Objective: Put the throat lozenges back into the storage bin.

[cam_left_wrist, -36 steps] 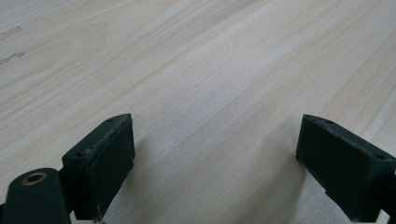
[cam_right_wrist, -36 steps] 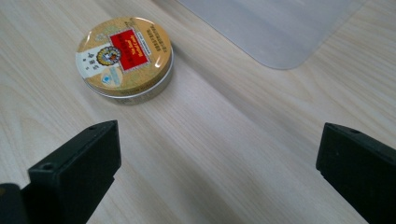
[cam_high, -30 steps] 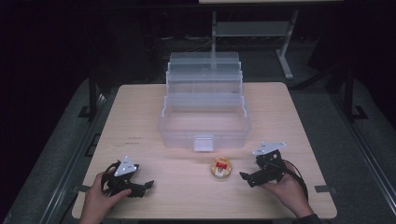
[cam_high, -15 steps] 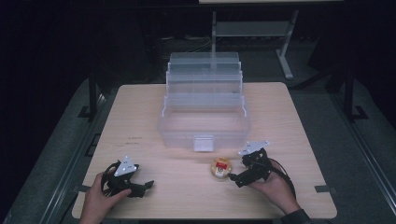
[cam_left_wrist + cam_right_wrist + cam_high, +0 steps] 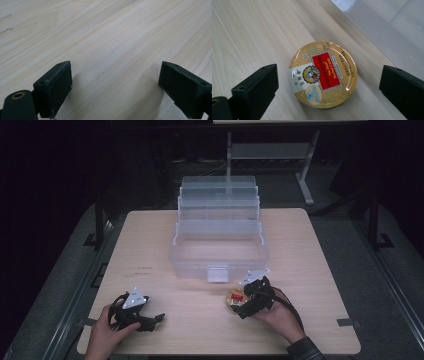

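Note:
A round gold candy tin [image 5: 323, 74] with a red label lies flat on the wooden table [image 5: 310, 260], just in front of the clear box. In the high view the tin [image 5: 235, 297] sits right beside my right gripper [image 5: 242, 304]. My right gripper [image 5: 327, 92] is open, its two jaws standing wide on either side of the tin without touching it. My left gripper [image 5: 155, 320] rests at the table's front left, held by a hand. In its own view the left gripper [image 5: 113, 92] is open over bare wood.
A clear plastic tiered storage box [image 5: 220, 237] stands open at the table's middle, with a latch [image 5: 217, 273] at its front. Its wall [image 5: 387, 30] lies close beyond the tin. A metal stand [image 5: 305, 165] is behind the table. Dark floor surrounds the table.
My right gripper has moved left and forward to the tin, which now lies between its open jaws. The left gripper has stayed where it was.

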A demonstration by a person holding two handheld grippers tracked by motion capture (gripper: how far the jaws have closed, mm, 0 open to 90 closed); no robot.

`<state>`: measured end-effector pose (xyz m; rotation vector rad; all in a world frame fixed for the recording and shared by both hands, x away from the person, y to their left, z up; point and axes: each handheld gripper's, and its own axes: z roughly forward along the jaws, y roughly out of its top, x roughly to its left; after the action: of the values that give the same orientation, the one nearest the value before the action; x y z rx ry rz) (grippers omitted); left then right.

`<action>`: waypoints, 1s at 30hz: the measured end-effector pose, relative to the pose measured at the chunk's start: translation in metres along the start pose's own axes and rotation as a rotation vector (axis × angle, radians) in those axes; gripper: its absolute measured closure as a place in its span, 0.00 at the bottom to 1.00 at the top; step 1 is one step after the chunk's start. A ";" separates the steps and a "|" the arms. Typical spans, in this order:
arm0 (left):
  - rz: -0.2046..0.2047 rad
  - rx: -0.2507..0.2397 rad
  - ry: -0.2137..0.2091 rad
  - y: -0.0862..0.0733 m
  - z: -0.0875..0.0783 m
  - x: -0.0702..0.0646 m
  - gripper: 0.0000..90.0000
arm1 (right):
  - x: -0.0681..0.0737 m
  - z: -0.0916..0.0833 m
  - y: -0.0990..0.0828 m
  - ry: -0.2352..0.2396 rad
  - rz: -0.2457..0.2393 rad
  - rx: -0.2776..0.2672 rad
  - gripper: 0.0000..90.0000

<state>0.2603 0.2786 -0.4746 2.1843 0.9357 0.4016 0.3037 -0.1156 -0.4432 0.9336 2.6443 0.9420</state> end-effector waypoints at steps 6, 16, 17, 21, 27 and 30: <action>0.000 0.000 0.000 0.000 0.000 0.000 0.12 | 0.001 0.007 0.003 0.009 -0.011 0.013 0.02; 0.000 0.000 0.000 0.000 0.000 0.000 0.12 | 0.003 0.017 0.006 0.015 -0.028 0.041 0.02; 0.000 0.000 0.000 0.000 0.000 0.000 0.12 | 0.004 0.018 0.006 0.015 -0.029 0.046 0.02; 0.000 0.000 0.000 0.000 0.000 0.000 0.12 | 0.004 0.021 0.005 0.016 -0.034 0.054 0.05; 0.000 0.000 0.000 0.000 0.000 0.000 0.12 | 0.003 0.024 0.004 0.015 -0.031 0.067 0.06; 0.000 0.000 0.000 0.000 0.000 0.000 0.12 | 0.002 0.025 0.003 0.016 -0.032 0.071 0.06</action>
<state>0.2603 0.2786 -0.4747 2.1842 0.9356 0.4015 0.3125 -0.0997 -0.4606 0.8991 2.7143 0.8572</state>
